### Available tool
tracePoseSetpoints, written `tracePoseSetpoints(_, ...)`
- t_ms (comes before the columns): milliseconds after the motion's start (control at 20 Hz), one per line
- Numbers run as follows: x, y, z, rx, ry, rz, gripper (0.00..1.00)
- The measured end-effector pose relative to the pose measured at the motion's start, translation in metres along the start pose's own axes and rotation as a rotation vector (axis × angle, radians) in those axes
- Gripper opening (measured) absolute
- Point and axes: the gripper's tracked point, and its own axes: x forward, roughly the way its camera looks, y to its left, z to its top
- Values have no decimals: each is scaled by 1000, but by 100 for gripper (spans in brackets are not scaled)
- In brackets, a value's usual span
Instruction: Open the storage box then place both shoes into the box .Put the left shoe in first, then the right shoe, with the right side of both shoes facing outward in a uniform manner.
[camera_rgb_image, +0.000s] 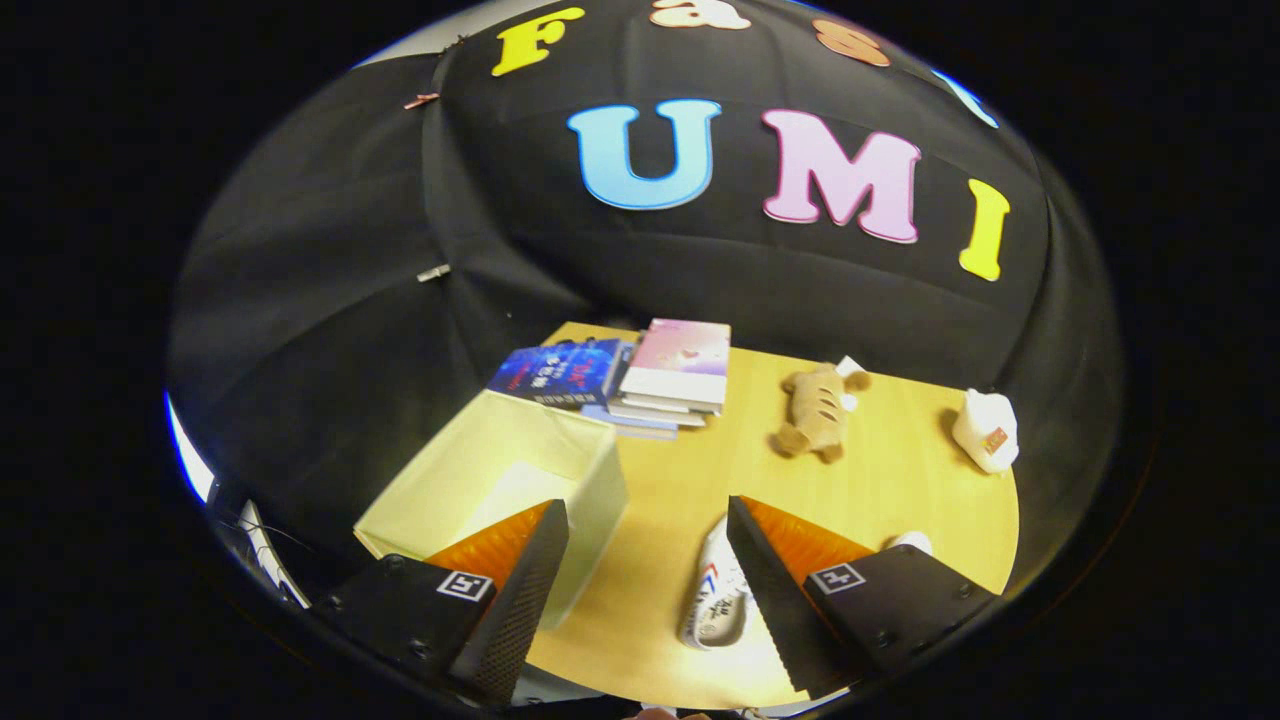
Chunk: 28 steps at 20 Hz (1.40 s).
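Gripper view: tongs (648, 520) spread wide (holding nothing) above table (900, 480), shoe (718, 595) between box (500, 470) and right finger.

Item count on the tabletop (900, 480):

- Storage box (500, 480): 1, pale yellow, open at the top, at the left edge.
- Shoes: 1 white shoe (718, 600) in plain sight near the front edge; a 2nd white object (910, 542) past the right finger is too hidden to identify.
- Books (640, 380): 1 stack at the far left corner; about 5 volumes, exact number cannot be told.
- Plush toys: 1 brown toy (815, 412) near the far edge.
- White objects: 1 small white object (986, 430) at the right edge.
- Tongs (648, 520): 1 unit, 2 fingers, spread apart, gripping 0 items.
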Motion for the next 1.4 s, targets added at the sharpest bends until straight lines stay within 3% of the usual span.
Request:
tracePoseSetpoints(350, 25, -78, -87, -30, 161, -136, 98)
tracePoseSetpoints(650, 66, -105, -164, 60, 337, -168, 98)
tracePoseSetpoints(1000, 112, -115, -188, 141, 399, -158, 98)
tracePoseSetpoints(1100, 119, -105, -193, 179, 415, -111, 86)
tracePoseSetpoints(1300, 123, -93, -191, 194, 391, -74, 34)
tracePoseSetpoints(1400, 121, -96, -191, 225, 385, -78, 28)
